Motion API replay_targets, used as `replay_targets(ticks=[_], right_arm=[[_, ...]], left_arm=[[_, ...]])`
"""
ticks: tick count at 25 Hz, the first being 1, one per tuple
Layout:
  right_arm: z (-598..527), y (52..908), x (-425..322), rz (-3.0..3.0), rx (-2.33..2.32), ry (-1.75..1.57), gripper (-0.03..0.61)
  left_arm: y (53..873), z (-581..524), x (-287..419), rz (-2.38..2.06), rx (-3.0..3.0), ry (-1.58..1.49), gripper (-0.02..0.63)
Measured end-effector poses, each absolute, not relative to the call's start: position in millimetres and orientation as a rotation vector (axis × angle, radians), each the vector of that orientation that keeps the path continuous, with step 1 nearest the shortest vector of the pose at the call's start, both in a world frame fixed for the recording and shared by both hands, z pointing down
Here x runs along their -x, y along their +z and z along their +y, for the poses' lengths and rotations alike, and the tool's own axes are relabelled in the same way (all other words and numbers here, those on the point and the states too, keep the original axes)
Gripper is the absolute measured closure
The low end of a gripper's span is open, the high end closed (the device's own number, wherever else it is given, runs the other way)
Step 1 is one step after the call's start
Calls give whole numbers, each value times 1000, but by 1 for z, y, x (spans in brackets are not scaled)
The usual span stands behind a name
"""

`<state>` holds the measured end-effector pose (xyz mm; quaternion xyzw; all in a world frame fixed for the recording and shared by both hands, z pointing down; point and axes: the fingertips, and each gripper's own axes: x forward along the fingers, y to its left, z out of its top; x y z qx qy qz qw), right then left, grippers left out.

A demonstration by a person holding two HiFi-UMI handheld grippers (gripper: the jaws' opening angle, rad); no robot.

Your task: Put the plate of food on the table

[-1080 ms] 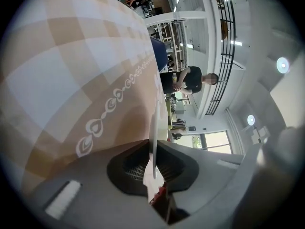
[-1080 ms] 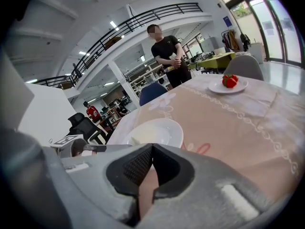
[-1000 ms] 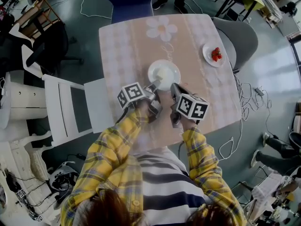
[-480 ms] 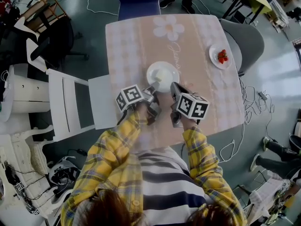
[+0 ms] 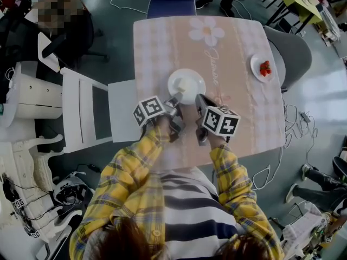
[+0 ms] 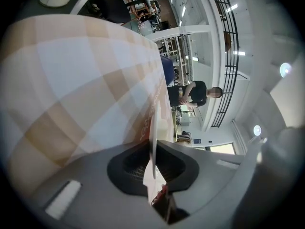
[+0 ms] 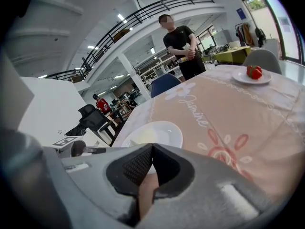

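The left tool (image 5: 176, 98) is clamped on the near rim of the plate of food (image 5: 196, 78), over the counter (image 5: 244, 80); the right tool (image 5: 200, 99), closed and empty, sits just beside. This one-sided pinch could let the plate tip, spilling food

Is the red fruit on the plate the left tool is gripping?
No, the red fruit sits on a small plate at the table's edge, far from the plate in the left tool.
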<state>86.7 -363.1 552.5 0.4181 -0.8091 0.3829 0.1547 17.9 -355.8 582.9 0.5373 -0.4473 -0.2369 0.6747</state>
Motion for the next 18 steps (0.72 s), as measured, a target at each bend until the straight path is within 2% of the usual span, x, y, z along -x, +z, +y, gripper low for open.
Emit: replay_targets(ticks=[9, 14, 18], right_arm=[[-360, 554, -80, -2323, -1178, 1090, 581], [-360, 555, -78, -2321, -1178, 1084, 581], [-360, 557, -77, -2316, -1177, 1080, 581]], left_arm=[[582, -351, -19, -1019, -1218, -501, 588], [577, -352, -20, -1005, -1252, -484, 502], [578, -346, -22, -969, -1243, -447, 495]])
